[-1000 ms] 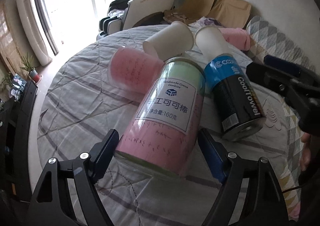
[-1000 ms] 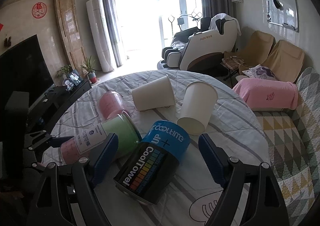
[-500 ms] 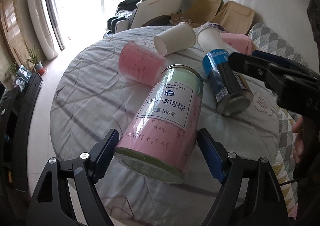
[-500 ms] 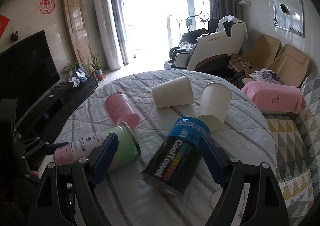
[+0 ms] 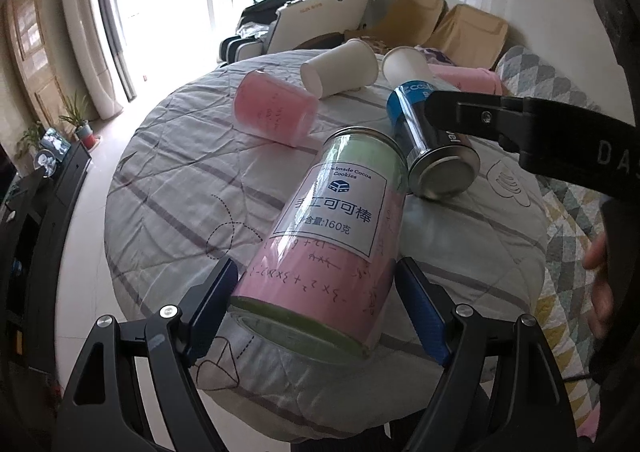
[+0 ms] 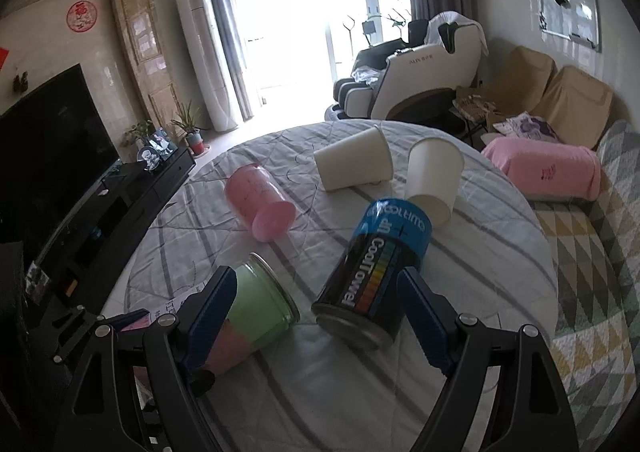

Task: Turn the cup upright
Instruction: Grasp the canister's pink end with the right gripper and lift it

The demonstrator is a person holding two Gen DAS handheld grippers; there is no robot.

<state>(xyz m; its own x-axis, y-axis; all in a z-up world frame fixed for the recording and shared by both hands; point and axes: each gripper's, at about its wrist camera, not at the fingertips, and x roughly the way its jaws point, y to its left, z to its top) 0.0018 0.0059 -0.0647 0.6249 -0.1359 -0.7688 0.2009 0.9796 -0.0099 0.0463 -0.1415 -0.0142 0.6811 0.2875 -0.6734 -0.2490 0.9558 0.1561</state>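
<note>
Several containers lie on their sides on a round table (image 5: 168, 188) with a grey striped cloth. A pink-and-green labelled jar (image 5: 324, 248) lies between the fingers of my open left gripper (image 5: 316, 308), its base toward the camera. It also shows in the right wrist view (image 6: 252, 312). A black-and-blue CoolTowel can (image 6: 376, 272) lies between the fingers of my open right gripper (image 6: 316, 316); it also shows in the left wrist view (image 5: 428, 144). Further back lie a pink cup (image 6: 260, 204) and two white paper cups (image 6: 352, 164) (image 6: 434, 176).
A patterned sofa (image 6: 592, 252) with a pink rolled towel (image 6: 544, 168) is right of the table. A black TV stand (image 6: 120, 196) is to the left. A massage chair (image 6: 412, 68) stands beyond the table. The table's near edge is below both grippers.
Both grippers have pulled back and up from the table, so the jar and the can look smaller. Both stay open. The containers have not moved.
</note>
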